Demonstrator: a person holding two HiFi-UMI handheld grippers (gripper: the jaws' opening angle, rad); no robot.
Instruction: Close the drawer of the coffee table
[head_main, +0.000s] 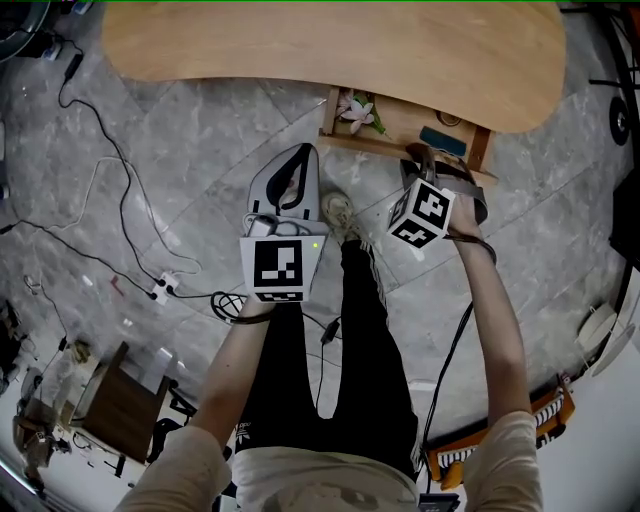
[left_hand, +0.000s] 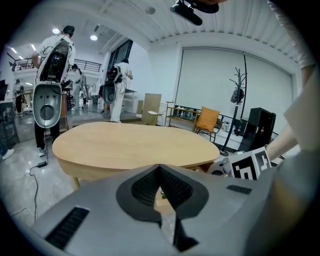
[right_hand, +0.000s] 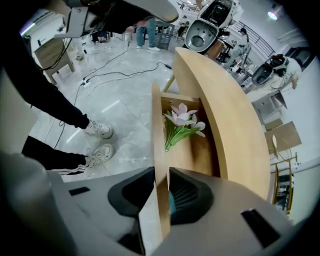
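Note:
The oval wooden coffee table (head_main: 330, 45) has its drawer (head_main: 400, 150) pulled out toward me. Inside lie a pink-white flower (head_main: 356, 110) and a teal object (head_main: 442, 140). My right gripper (head_main: 440, 165) points steeply down onto the drawer's right end. In the right gripper view, the right gripper (right_hand: 162, 192) is shut on the thin drawer front (right_hand: 159, 150), one pad on each face, and the flower (right_hand: 182, 122) lies beyond. My left gripper (head_main: 300, 160) hovers over the floor left of the drawer, shut and empty. In the left gripper view, that gripper (left_hand: 161, 195) faces the tabletop (left_hand: 130, 145).
My shoes (head_main: 338, 212) stand just in front of the drawer. Cables (head_main: 110, 170) and a power strip (head_main: 160, 290) cross the marble floor at left, near a small wooden stool (head_main: 115, 400). People (left_hand: 117, 85), a yellow chair (left_hand: 207, 120) and a coat rack (left_hand: 239, 95) stand far behind the table.

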